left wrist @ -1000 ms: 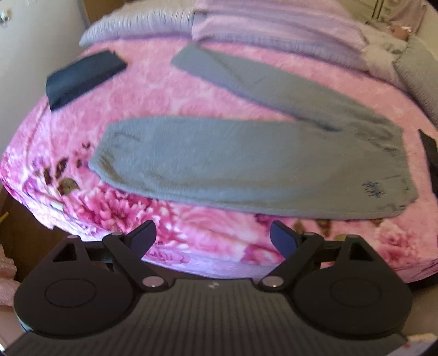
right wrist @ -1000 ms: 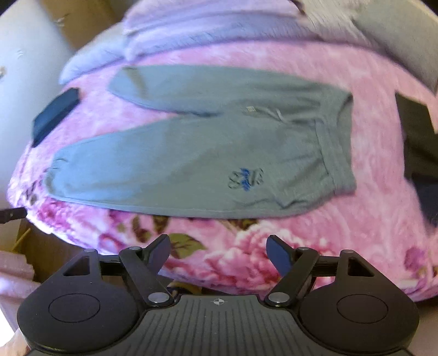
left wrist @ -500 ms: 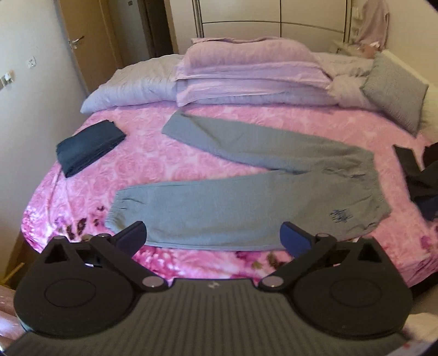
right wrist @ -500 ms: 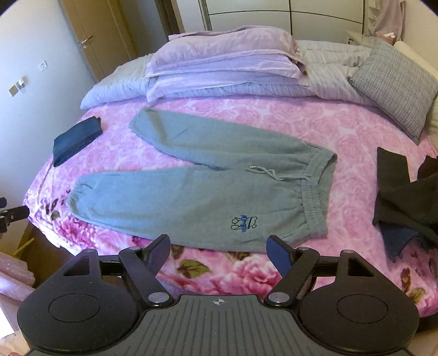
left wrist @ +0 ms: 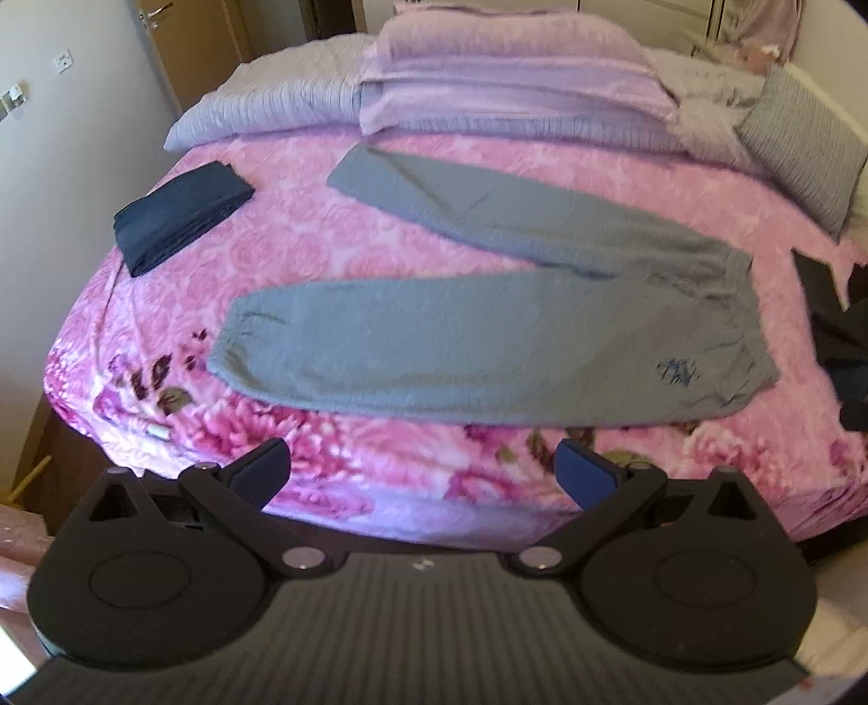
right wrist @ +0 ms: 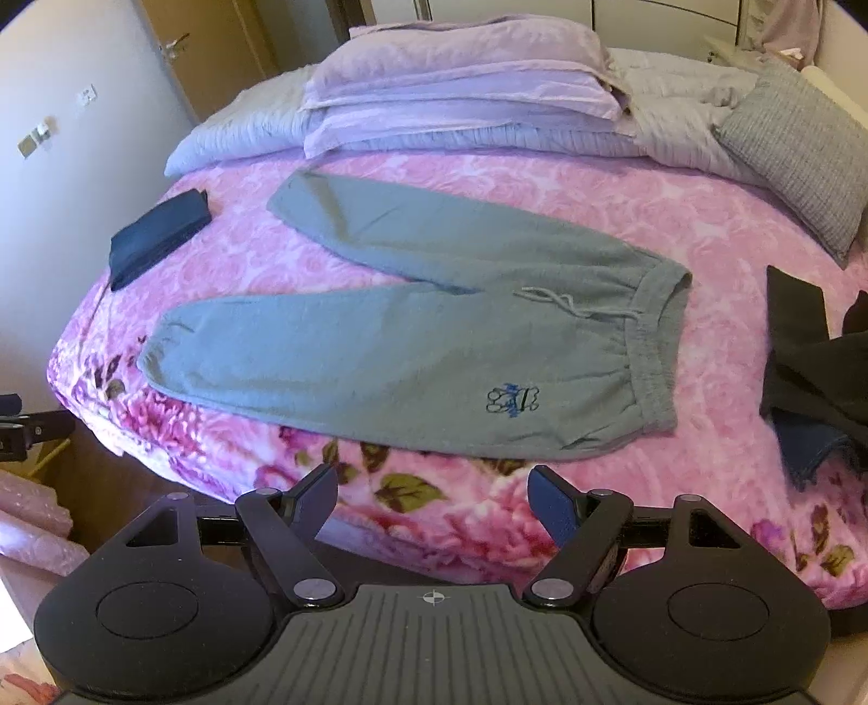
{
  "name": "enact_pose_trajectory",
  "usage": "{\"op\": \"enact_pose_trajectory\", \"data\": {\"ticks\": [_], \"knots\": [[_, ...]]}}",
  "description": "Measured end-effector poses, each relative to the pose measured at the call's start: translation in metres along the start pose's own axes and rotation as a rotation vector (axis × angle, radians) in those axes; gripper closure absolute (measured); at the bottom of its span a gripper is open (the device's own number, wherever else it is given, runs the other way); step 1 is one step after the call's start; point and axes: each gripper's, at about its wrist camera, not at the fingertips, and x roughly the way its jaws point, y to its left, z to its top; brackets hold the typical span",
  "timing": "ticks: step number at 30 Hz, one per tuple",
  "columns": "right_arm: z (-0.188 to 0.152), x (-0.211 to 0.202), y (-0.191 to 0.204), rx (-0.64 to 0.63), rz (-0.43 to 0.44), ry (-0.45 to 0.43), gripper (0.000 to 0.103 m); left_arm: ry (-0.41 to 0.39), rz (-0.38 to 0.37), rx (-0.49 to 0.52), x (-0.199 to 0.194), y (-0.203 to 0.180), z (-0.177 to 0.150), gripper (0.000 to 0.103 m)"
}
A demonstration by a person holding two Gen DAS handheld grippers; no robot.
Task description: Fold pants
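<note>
Nearest the lenses: left gripper point(left wrist: 423, 469), jaws spread as wide as they go, having just been opening, nothing between them; right gripper point(right wrist: 433, 491), jaws likewise well apart and empty. Both hang over the near edge of the bed, clear of any cloth.

Change noted: against the views a second ago, both cameras have pulled up and back, so that the whole bed and the room behind it now show where before the blanket filled the frame. The pants have not shifted. Judgement: nothing is gripped, no fold is made, and the work stands at its very start, with the grippers drawn back before a first grasp.

Next out: grey pants point(right wrist: 412, 347), lying flat on the bed near its front edge, unfolded, the two legs splayed in a V toward the left, waistband point(right wrist: 659, 347) at the right with a loose drawstring, small blue emblem point(right wrist: 512, 404) on the nearer leg.

Surface: pink floral blanket point(right wrist: 434, 526), soft and plush, likely to drag on cloth slid across it.

Left of the pants, apart: folded dark navy garment point(left wrist: 182, 217). Right, apart: heap of dark clothing point(right wrist: 814, 369).

Far end: stacked lilac bedding point(right wrist: 461, 92), grey textured cushion point(right wrist: 797, 157) at the right.

Room: pale wall with switch plates, wooden door point(left wrist: 184, 49) at far left
</note>
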Motion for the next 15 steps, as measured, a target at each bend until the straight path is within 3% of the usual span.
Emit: {"op": "enact_pose_trajectory", "data": {"ticks": [10,15], "knots": [[-0.001,0.018,0.009,0.004,-0.006,0.046,0.029,0.107,0.066,0.018,0.024,-0.003,-0.013,0.001],[0.001,0.022,0.009,0.006,-0.007,0.049,0.029,0.061,0.038,0.014,0.025,-0.008,-0.016,0.001]]}}
